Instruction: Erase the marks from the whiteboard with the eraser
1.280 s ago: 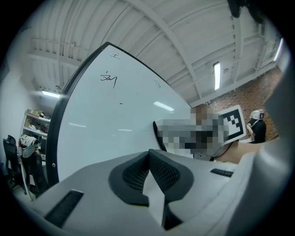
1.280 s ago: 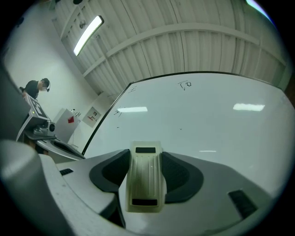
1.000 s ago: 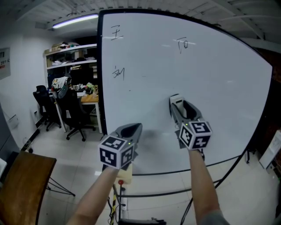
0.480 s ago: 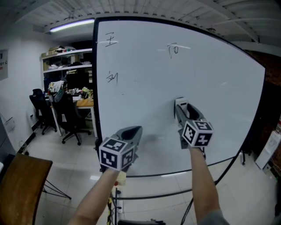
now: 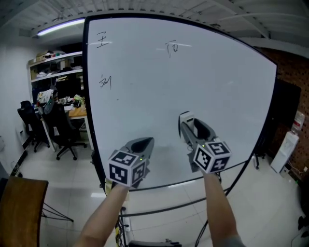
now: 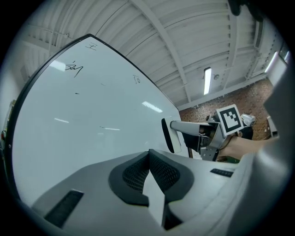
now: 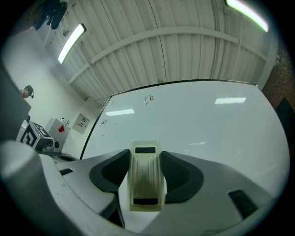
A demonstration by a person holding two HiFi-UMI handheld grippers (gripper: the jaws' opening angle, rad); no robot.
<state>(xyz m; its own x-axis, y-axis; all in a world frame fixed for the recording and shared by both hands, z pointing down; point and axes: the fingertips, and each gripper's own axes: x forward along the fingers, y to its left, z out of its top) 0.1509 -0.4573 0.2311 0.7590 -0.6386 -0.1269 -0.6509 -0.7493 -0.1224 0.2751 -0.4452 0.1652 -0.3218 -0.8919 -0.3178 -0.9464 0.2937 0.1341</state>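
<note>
The eraser [image 5: 184, 116] in the right gripper [image 5: 188, 126] is sliding across the whiteboard [image 5: 217, 87] toward four o'clock, away from the top mark [image 5: 172, 48]. The whiteboard and office chairs [image 5: 60, 128] are drifting toward nine o'clock, and a brick wall [image 5: 289, 91] is appearing at three.

A strip light [image 5: 63, 26] glows under the ribbed white ceiling [image 5: 231, 12] at the far left. Below it stand cluttered shelves [image 5: 53, 65], a table [image 5: 77, 112] and two black office chairs [image 5: 62, 129]. Glossy pale floor tiles [image 5: 63, 166] spread nearer, and a brick wall [image 5: 289, 70] closes the right.
</note>
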